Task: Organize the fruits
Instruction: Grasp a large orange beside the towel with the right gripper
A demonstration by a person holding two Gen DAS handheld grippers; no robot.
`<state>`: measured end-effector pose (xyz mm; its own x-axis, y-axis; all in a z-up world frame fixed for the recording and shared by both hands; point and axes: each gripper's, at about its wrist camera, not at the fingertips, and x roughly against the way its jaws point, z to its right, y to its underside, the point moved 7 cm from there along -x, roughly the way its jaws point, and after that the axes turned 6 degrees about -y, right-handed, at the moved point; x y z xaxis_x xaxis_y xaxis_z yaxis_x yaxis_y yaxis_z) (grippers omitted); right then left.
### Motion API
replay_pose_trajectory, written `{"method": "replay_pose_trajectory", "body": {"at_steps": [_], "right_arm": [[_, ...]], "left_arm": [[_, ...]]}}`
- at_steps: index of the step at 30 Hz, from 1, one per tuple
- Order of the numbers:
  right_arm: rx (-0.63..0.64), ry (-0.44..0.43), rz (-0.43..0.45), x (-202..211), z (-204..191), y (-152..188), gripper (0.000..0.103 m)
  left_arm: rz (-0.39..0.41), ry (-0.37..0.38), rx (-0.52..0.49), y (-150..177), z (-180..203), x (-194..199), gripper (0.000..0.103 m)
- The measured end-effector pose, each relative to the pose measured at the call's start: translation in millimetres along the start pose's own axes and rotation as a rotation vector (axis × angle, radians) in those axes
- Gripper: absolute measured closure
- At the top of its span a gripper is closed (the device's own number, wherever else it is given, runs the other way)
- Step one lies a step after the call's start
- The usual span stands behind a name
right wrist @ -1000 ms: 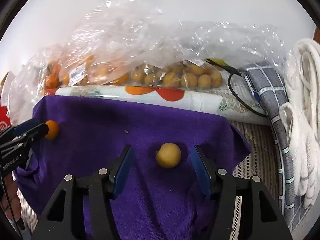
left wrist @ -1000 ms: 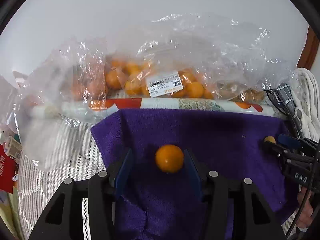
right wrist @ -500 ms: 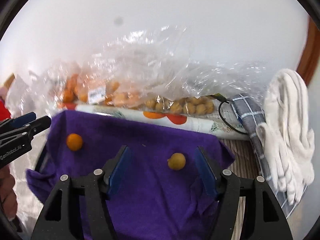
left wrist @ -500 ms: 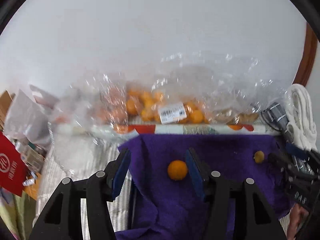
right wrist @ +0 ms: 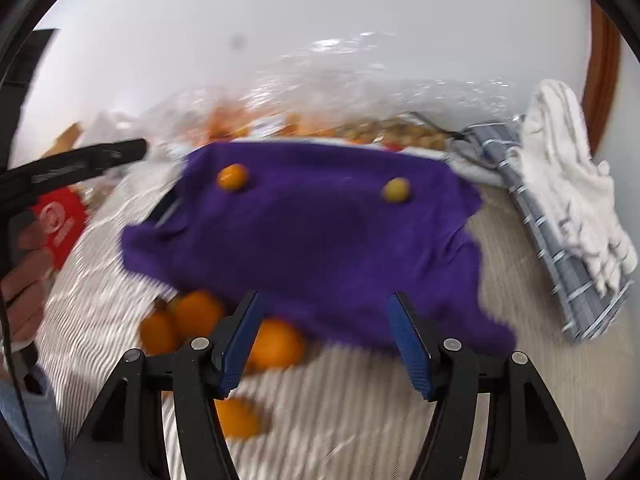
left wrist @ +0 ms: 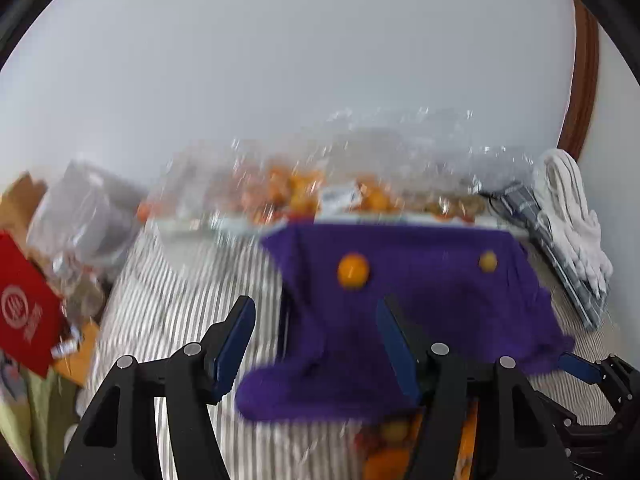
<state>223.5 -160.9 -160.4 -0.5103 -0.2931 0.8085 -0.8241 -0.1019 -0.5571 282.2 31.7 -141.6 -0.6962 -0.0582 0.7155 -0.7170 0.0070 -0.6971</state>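
Two fruits placed on purple cloth (right wrist: 320, 240): orange one (right wrist: 232, 176) left, yellow one (right wrist: 396, 190) right. Both grippers, left (left wrist: 316, 344) & right (right wrist: 326, 344), wide, empty. Next prob: fetch loose oranges (right wrist: 276, 344) near cloth edge.

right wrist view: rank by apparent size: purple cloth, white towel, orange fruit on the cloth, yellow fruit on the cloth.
Largest to smallest, as seen in the right wrist view:
1. purple cloth
2. white towel
3. and 4. orange fruit and yellow fruit look nearly alike; the orange one seems slightly bigger, but motion blur makes that unsure.
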Motion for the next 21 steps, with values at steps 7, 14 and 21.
{"method": "replay_pose_trajectory", "body": {"at_steps": [7,14,21], "right_arm": [[0.175,-0.102,-0.016,7,-44,59,0.039],[0.218,-0.062,-0.07,-13,-49,85,0.047],[0.164,-0.074,-0.046,-23,-47,83,0.071]], "left_arm": [[-0.057,0.064,0.049,67,-35,21,0.042],[-0.106,0.067,0.042,112,-49,33,0.042],[-0.123,0.052,0.013,131,-46,31,0.042]]}}
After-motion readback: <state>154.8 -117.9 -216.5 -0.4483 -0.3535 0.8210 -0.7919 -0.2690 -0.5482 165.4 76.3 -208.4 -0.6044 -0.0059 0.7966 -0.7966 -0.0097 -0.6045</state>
